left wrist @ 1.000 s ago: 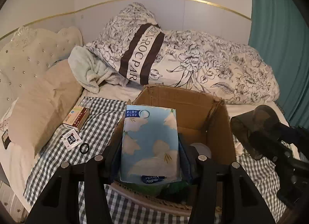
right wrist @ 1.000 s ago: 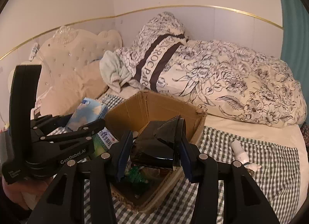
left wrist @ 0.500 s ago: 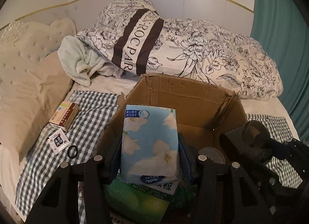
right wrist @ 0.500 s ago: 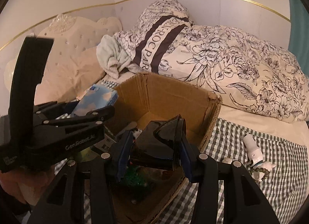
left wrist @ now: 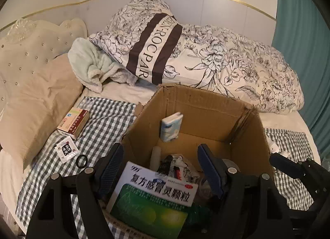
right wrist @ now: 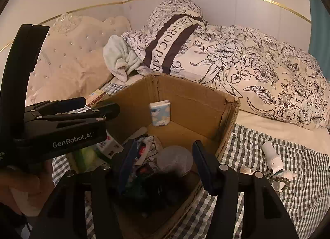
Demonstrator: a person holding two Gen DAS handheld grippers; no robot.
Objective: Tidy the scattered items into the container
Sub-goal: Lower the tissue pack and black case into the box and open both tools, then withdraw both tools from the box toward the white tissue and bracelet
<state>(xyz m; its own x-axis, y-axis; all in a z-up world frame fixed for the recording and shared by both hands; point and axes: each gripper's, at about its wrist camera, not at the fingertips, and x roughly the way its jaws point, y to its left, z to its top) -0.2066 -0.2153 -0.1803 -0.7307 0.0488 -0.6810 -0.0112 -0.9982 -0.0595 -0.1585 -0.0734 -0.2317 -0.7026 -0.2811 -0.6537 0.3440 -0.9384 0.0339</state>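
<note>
- Holding both tools over the cardboard box [left wrist: 206,103], you now have nothing in either one: the left tool [left wrist: 160,168] stands with its blue pads spread wide, and the right tool [right wrist: 163,164] is spread just as wide.
- A second ago your left tool was clamped on the blue floral tissue pack [left wrist: 171,126] and your right tool on a dark glossy object; both have been let go, so two more items count as tidied.
- Nearest you inside the box lies a green and white medicine box [left wrist: 152,199], flat, its long side running across your view.
- Beside it sits a jumble of small things and a grey round lid-like piece [right wrist: 175,159]. I cannot pick out the dark object with certainty in the shadowed near corner.
- Farther in, the tissue pack stands on end against the far wall of the box, long axis upright, leaning slightly, its broad face turned toward you.
- Beyond the box on the checked bed sheet [left wrist: 107,119], items are left to gather: on your left a red and white carton [left wrist: 73,123], a small sachet [left wrist: 66,149] and a black ring [left wrist: 82,161].
- On your right lie a white bottle-like item [right wrist: 271,154] and a string of beads [right wrist: 277,179].
- Farthest back rests a flowered quilt [left wrist: 226,61], not part of the job.
</note>
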